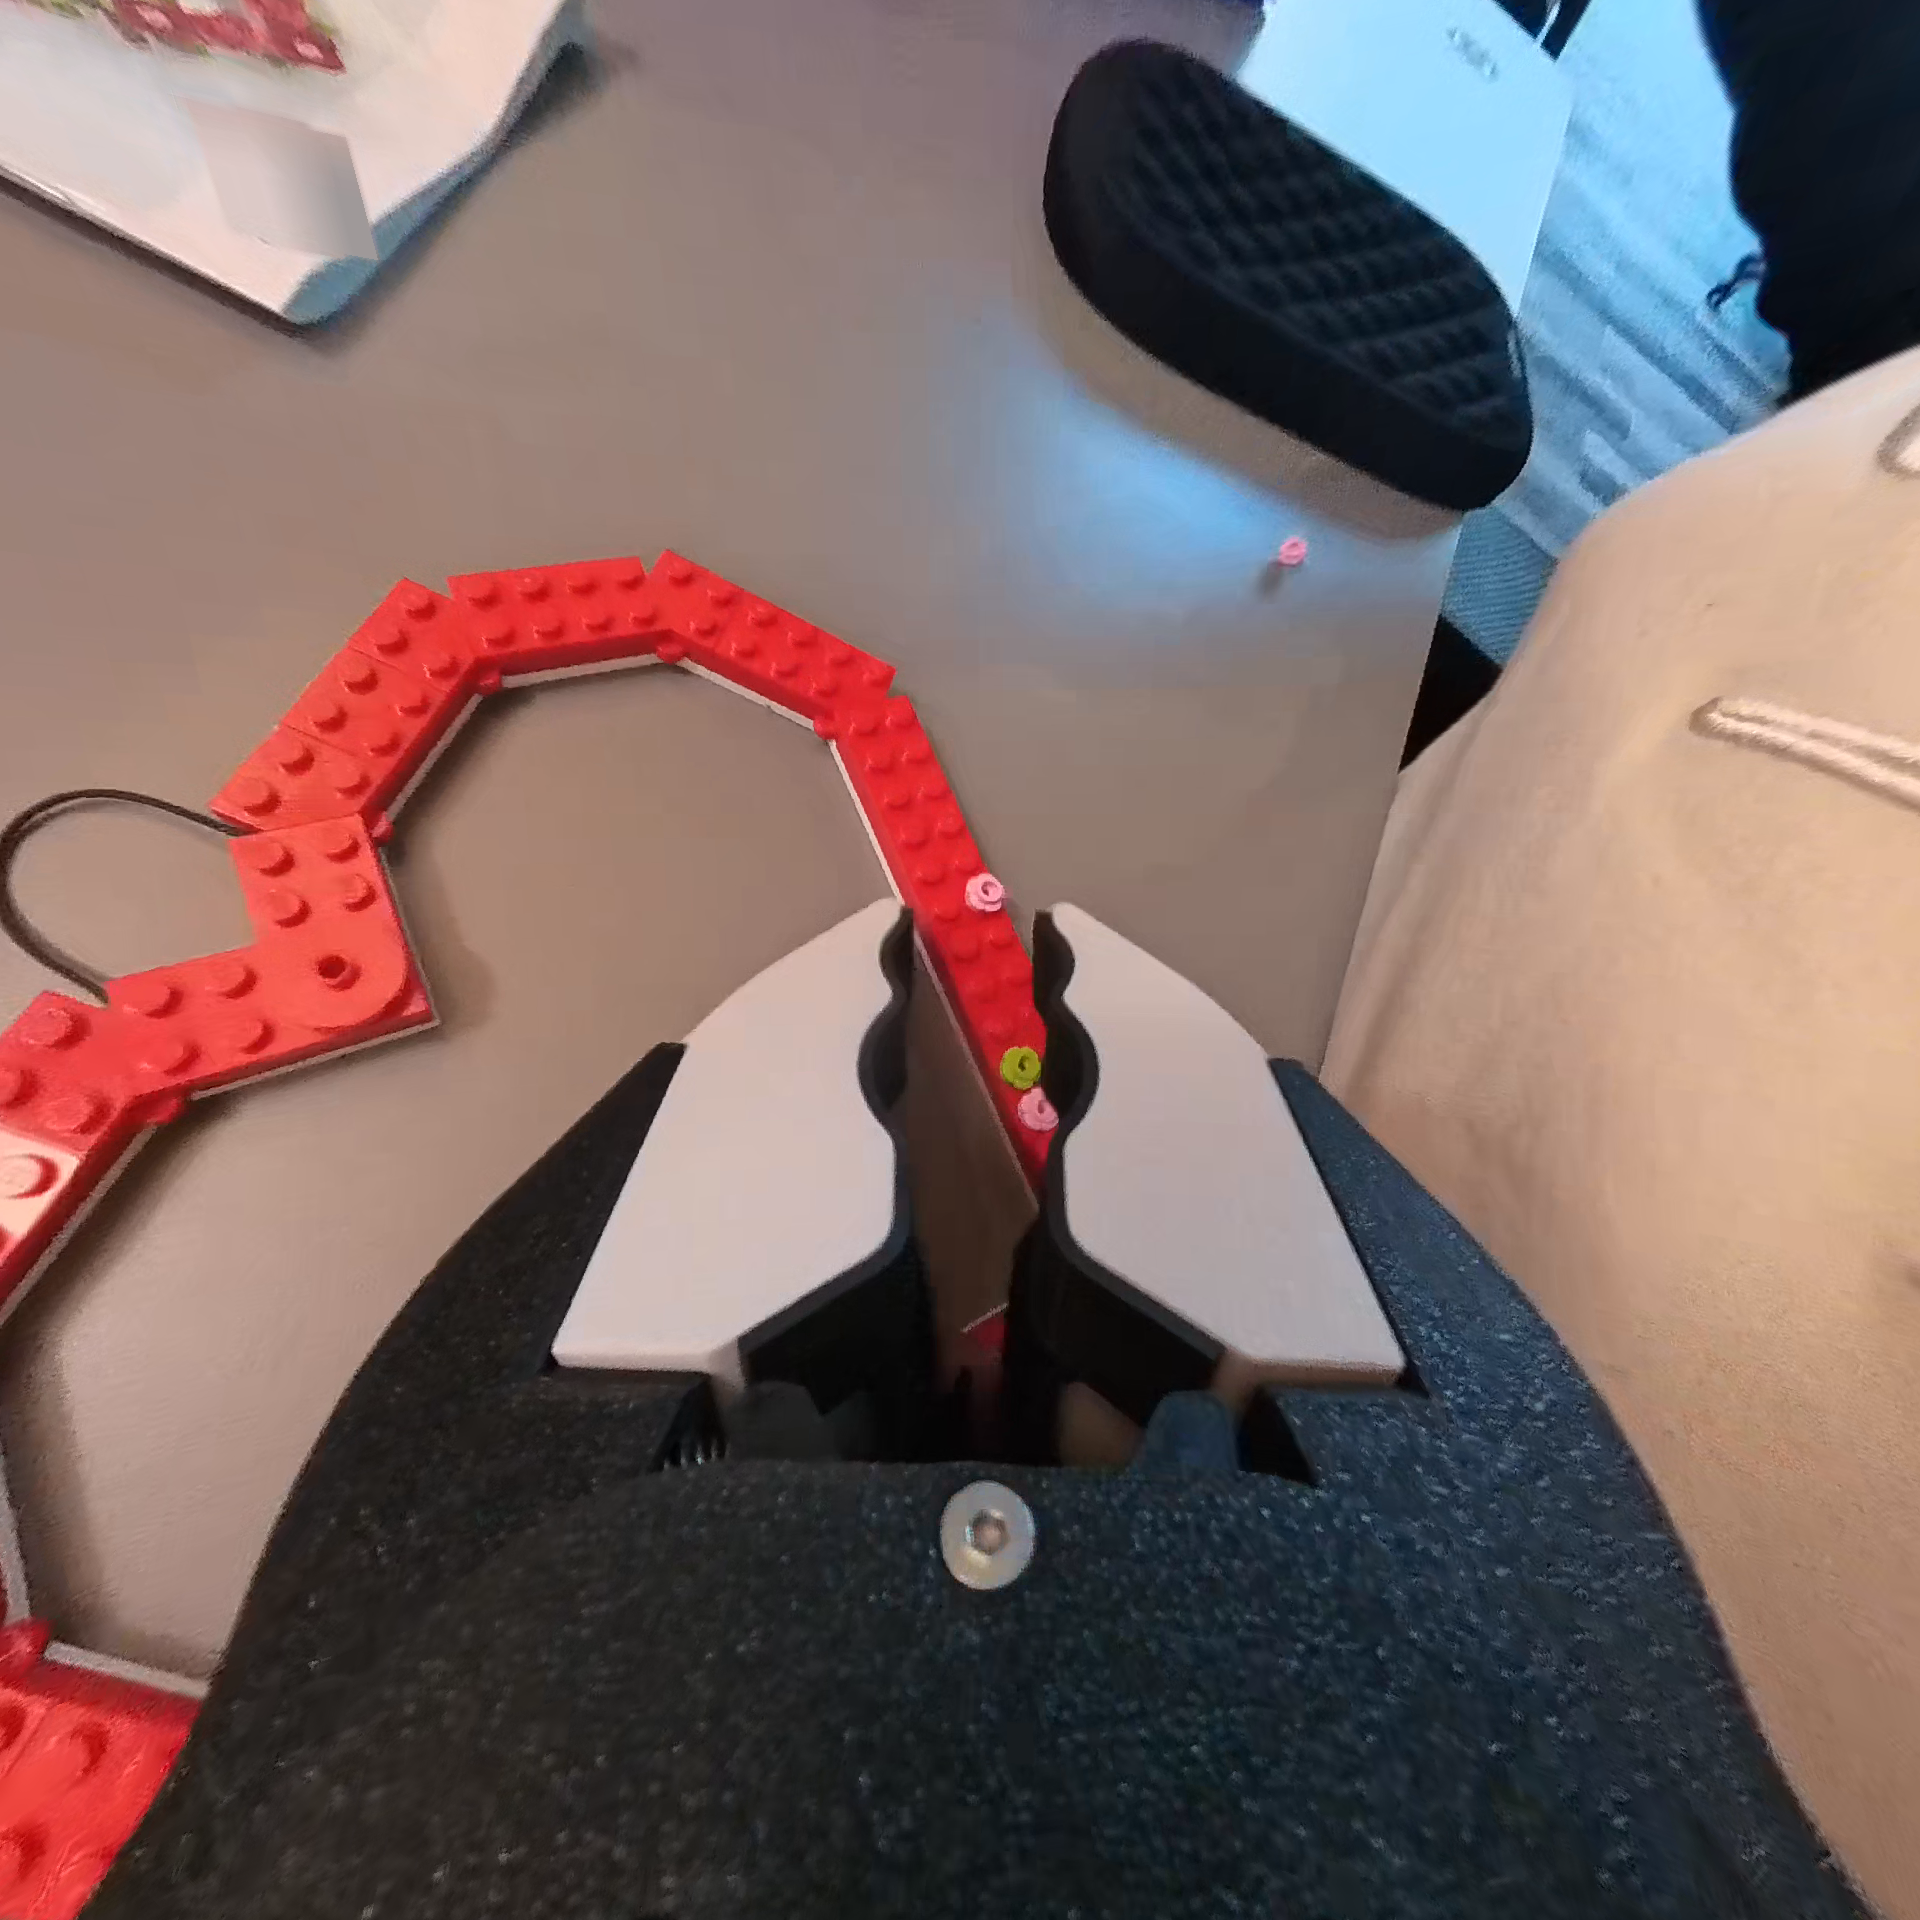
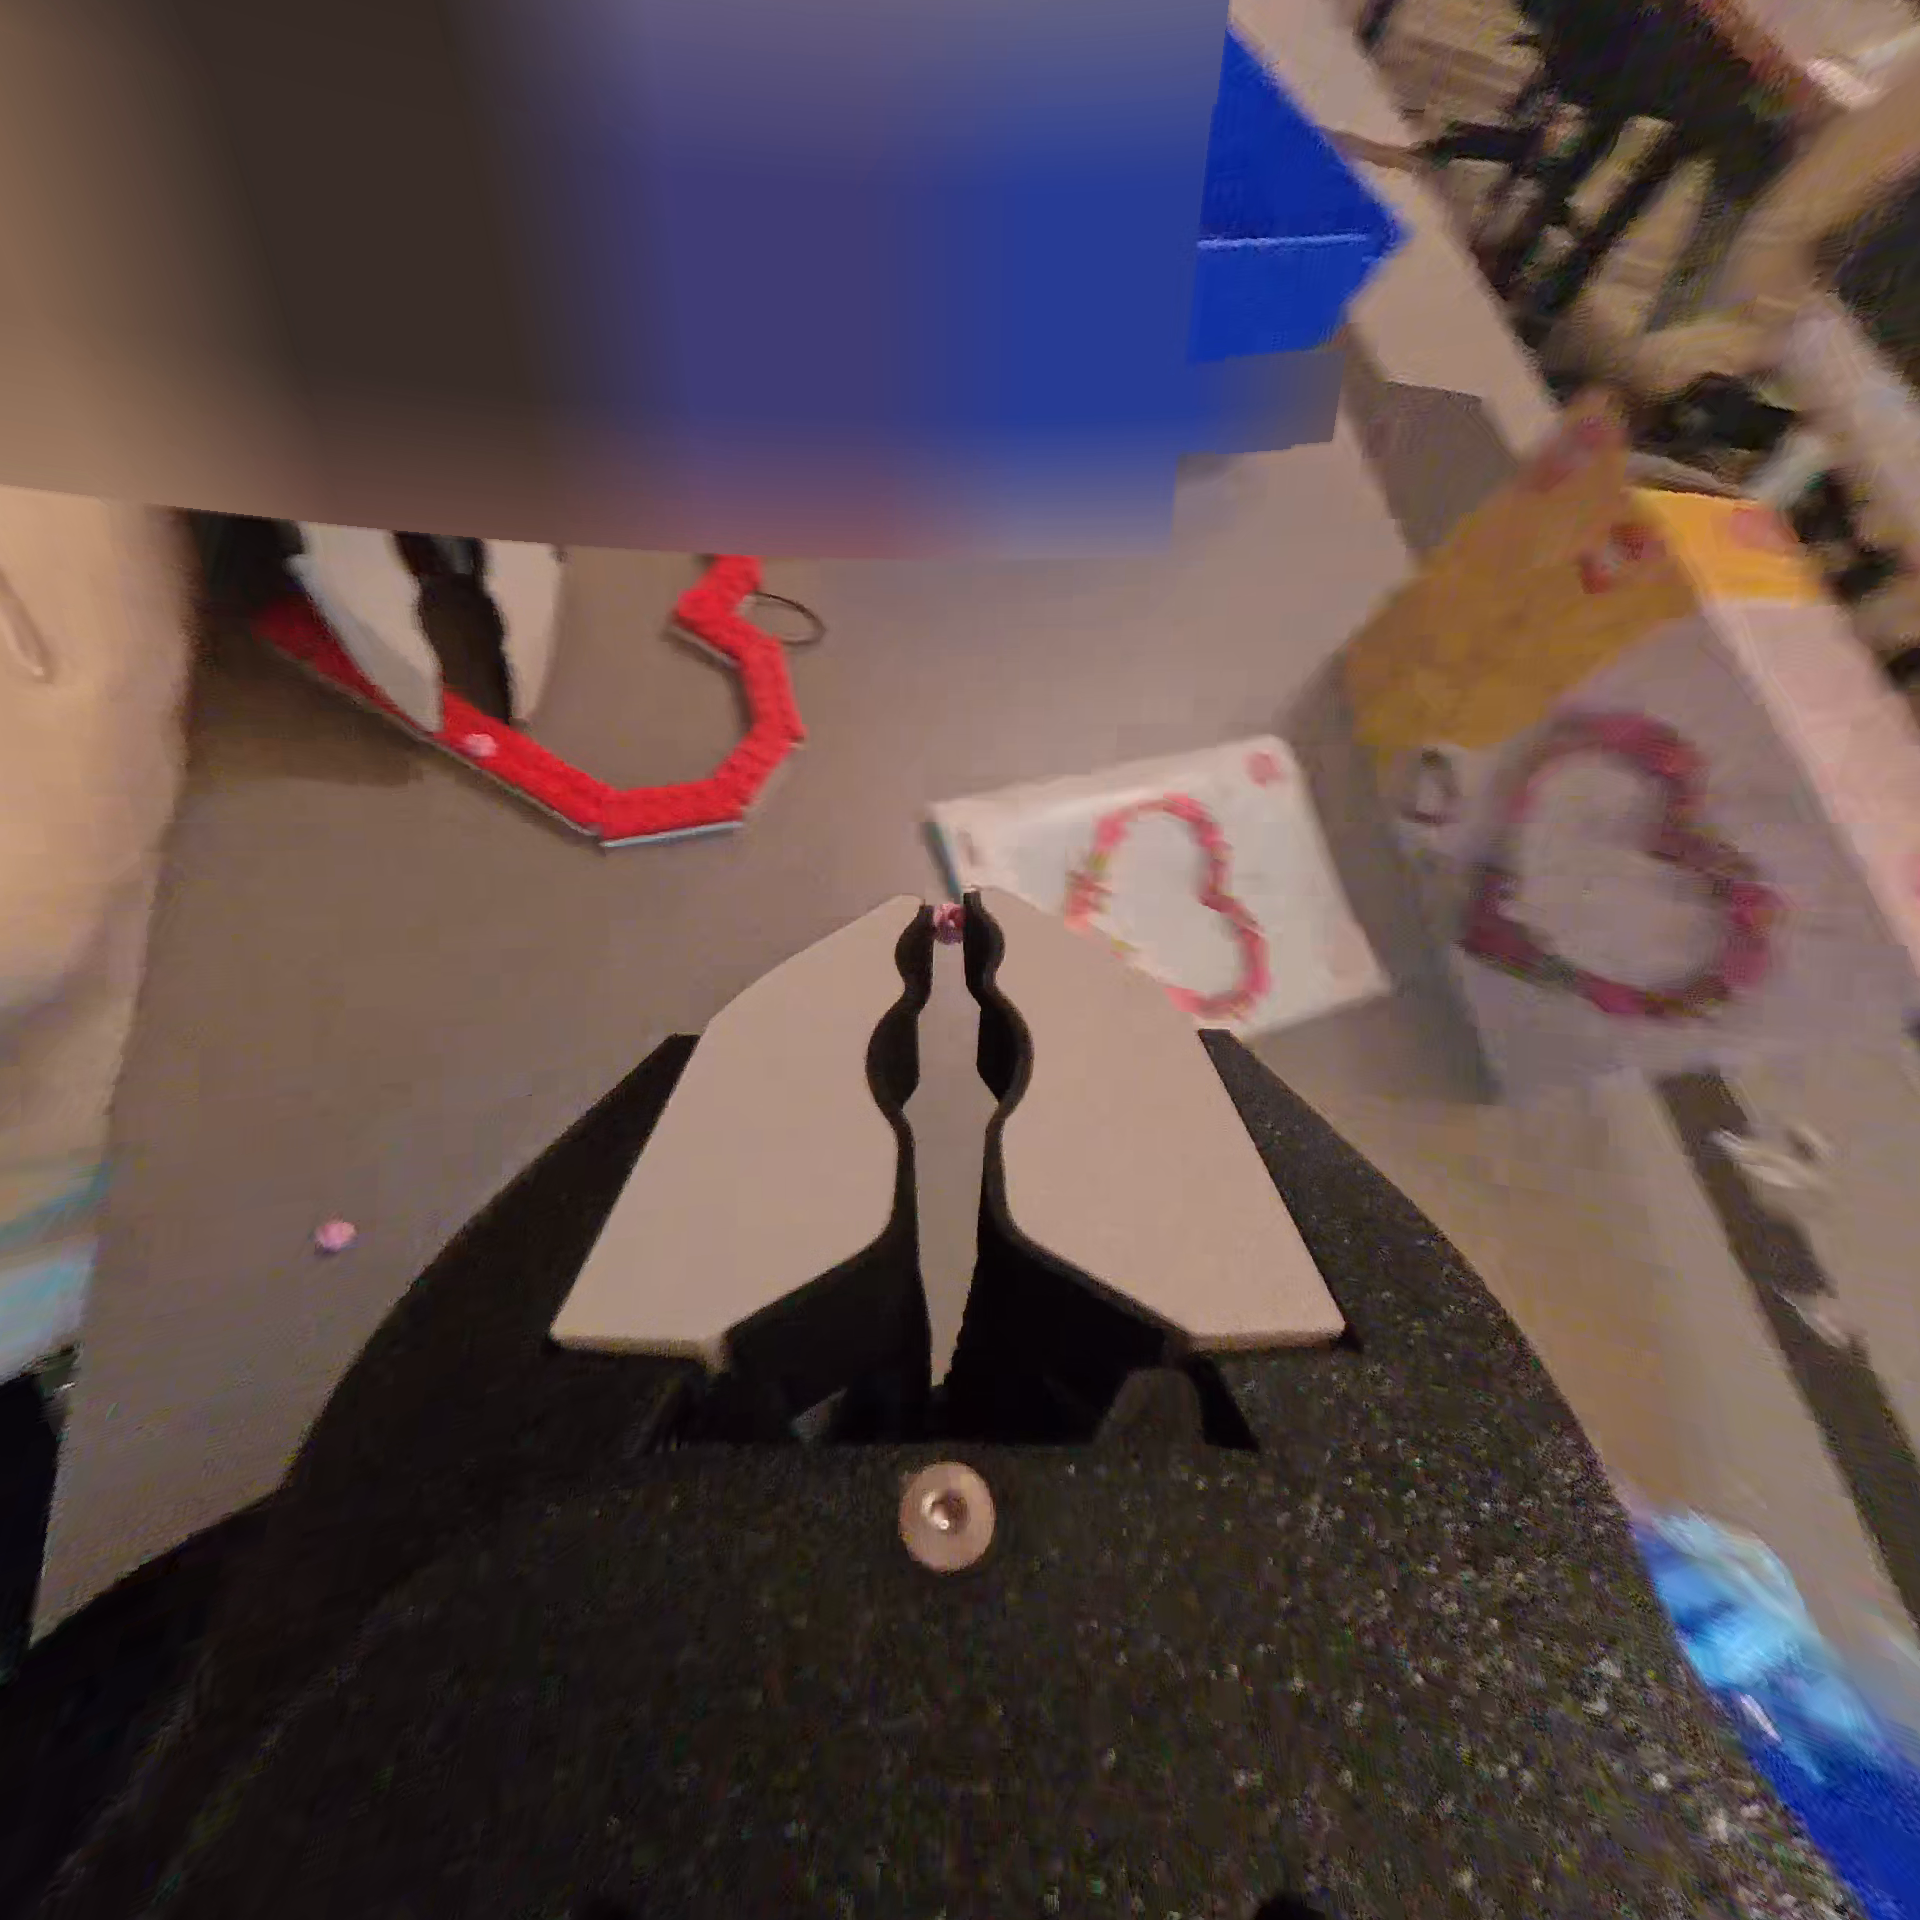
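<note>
The left gripper [image 1: 977, 925] has its jaws closed narrowly on the right arm of a red brick heart frame [image 1: 582, 623], which lies flat on the grey surface [image 1: 675, 364]. Two pink studs and a green stud [image 1: 1020, 1064] sit on the gripped arm. A loose pink stud [image 1: 1291, 549] lies far right, near the surface edge, with open room between. The right gripper [image 2: 948, 914] pinches a small pink piece [image 2: 949, 918] at its jaw tips, above bare surface. A booklet [image 2: 1153, 883] lies just beyond, a box [image 2: 1621, 831] right.
</note>
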`<state>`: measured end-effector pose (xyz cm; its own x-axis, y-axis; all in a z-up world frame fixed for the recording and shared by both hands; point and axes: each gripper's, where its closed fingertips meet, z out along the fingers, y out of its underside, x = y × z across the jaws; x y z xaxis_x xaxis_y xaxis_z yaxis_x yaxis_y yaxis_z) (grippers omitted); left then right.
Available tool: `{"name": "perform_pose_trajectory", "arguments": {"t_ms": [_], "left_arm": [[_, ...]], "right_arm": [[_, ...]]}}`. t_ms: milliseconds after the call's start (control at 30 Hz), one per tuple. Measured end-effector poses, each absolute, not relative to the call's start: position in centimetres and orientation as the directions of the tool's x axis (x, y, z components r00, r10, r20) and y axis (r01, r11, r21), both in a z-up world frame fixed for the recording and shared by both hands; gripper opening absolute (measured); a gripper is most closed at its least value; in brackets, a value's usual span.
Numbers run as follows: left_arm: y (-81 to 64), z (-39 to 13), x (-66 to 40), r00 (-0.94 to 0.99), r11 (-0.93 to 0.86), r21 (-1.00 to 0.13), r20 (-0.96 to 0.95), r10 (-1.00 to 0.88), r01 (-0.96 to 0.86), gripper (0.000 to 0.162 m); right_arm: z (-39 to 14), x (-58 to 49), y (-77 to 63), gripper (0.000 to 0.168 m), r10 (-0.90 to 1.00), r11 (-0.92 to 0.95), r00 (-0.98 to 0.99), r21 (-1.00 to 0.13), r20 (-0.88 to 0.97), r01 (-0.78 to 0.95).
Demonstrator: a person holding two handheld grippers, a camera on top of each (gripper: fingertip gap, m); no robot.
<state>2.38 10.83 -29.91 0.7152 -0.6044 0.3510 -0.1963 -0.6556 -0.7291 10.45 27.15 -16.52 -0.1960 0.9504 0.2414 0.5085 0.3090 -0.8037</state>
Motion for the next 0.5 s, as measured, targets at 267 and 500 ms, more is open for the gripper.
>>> {"name": "perform_pose_trajectory", "arguments": {"t_ms": [267, 500], "left_arm": [[12.3, -28.0, 1.5, 0.739, -0.573, -0.798, 0.269, -0.618, -0.188, 0.022], [12.4, -27.9, 0.7, 0.780, -0.576, -0.804, 0.263, -0.568, -0.149, 0.022]], "right_arm": [[-10.6, 17.5, 44.5, 0.006, 0.952, 0.018, 0.193, -0.677, 0.236, 0.736], [-21.9, 16.8, 50.1, 0.006, 0.987, -0.160, 0.152, -0.189, -0.054, 0.969]]}}
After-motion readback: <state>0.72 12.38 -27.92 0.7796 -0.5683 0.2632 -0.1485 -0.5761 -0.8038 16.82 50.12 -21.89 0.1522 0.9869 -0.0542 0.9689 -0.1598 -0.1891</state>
